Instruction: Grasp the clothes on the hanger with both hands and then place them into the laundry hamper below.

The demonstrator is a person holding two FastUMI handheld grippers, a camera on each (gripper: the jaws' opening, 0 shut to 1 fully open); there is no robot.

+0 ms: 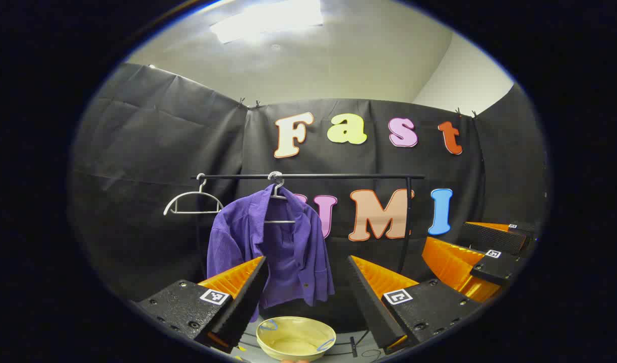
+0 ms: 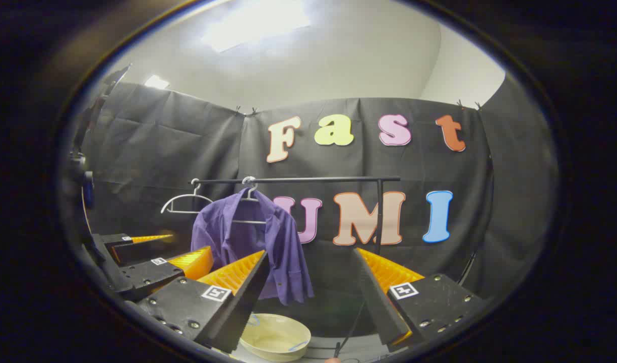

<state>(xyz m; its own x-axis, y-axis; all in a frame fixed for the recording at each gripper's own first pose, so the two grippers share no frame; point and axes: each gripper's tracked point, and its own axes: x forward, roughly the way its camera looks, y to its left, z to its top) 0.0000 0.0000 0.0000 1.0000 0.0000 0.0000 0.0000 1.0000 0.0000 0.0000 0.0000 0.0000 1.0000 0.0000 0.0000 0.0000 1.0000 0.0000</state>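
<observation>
a purple shirt (image 1: 275,247) hangs on a hanger (image 1: 276,194) from a black rail (image 1: 308,176), beside 1 bare hanger (image 1: 192,201) to its left. below the shirt sits a pale yellow hamper (image 1: 295,338) with blue handles.

in the left gripper view the left gripper (image 1: 306,297) is spread wide with nothing between its 2 fingers; the shirt lies ahead of it, well apart, seen through the gap and nearer the left finger. the right gripper (image 1: 482,252) shows off to the right side, also apart from the shirt.

in the right gripper view the right gripper (image 2: 308,297) is wide open and holds nothing; the shirt (image 2: 248,242) hangs beyond its left finger, not touching. the hamper (image 2: 274,337) lies low between the fingers. the left gripper (image 2: 152,252) shows at the left edge.
</observation>
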